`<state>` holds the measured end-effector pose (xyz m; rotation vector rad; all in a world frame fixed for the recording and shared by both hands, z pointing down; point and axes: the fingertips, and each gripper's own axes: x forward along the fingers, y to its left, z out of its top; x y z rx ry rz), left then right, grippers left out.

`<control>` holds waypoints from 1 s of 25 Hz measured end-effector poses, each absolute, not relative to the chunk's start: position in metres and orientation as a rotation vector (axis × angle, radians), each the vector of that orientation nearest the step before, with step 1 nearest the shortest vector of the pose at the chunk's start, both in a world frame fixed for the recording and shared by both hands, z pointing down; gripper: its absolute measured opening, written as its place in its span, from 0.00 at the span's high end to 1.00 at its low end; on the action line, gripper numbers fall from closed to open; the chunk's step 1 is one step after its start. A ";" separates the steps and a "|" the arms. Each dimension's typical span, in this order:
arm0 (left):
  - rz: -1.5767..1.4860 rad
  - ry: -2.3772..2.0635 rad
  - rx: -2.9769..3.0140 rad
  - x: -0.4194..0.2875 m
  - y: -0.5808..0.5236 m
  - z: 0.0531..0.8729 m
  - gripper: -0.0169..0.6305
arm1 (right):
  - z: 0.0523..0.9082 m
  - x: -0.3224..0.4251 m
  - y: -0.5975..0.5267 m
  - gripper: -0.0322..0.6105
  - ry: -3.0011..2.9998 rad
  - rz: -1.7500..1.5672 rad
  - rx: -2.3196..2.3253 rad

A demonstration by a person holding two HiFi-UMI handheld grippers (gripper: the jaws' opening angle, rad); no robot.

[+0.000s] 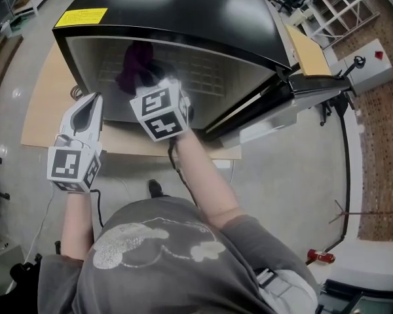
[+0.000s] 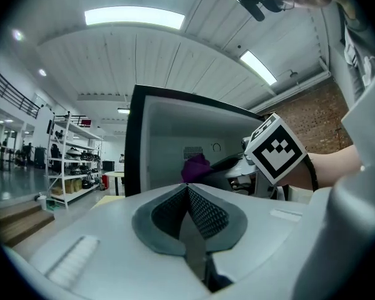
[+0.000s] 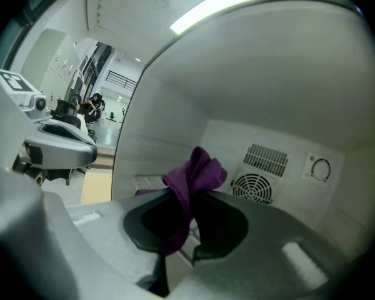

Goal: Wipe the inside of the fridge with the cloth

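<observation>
A black mini fridge (image 1: 183, 12) stands open with its pale inside (image 3: 250, 92) toward me. My right gripper (image 3: 186, 195) is shut on a purple cloth (image 3: 190, 180) and reaches into the fridge mouth, near the back wall with its round fan grille (image 3: 251, 187). From the head view the cloth (image 1: 136, 67) shows dark purple over the wire shelf (image 1: 203, 70), just beyond the right gripper (image 1: 147, 77). My left gripper (image 1: 88, 110) hangs outside the fridge at its left front, jaws shut with nothing between them. In the left gripper view its pads (image 2: 203, 214) are pressed together.
The fridge door (image 1: 295, 93) swings open to the right. The fridge sits on a wooden board (image 1: 46, 110) over a grey floor. A white box (image 1: 370, 67) and cables lie at the right. Metal shelving (image 2: 69, 161) stands far to the left in the left gripper view.
</observation>
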<state>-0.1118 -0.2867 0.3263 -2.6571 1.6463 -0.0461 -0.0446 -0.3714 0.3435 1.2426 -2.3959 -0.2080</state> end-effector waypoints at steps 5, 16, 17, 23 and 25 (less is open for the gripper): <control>-0.046 1.561 -2.703 -0.088 -0.293 0.327 0.95 | 0.347 0.002 -0.377 0.89 -2.331 -0.154 1.361; -0.049 1.418 -2.784 -0.048 -0.291 0.330 0.95 | 0.352 0.092 -0.374 0.88 -2.145 -0.038 1.630; -0.050 1.407 -2.790 -0.046 -0.291 0.330 0.95 | 0.352 0.099 -0.372 0.89 -2.130 -0.023 1.660; -0.050 1.362 -2.813 -0.037 -0.289 0.332 0.95 | 0.354 0.131 -0.362 0.88 -2.042 0.026 1.812; -0.050 1.353 -2.820 -0.036 -0.287 0.332 0.95 | 0.349 0.134 -0.359 0.88 -2.045 -0.001 1.862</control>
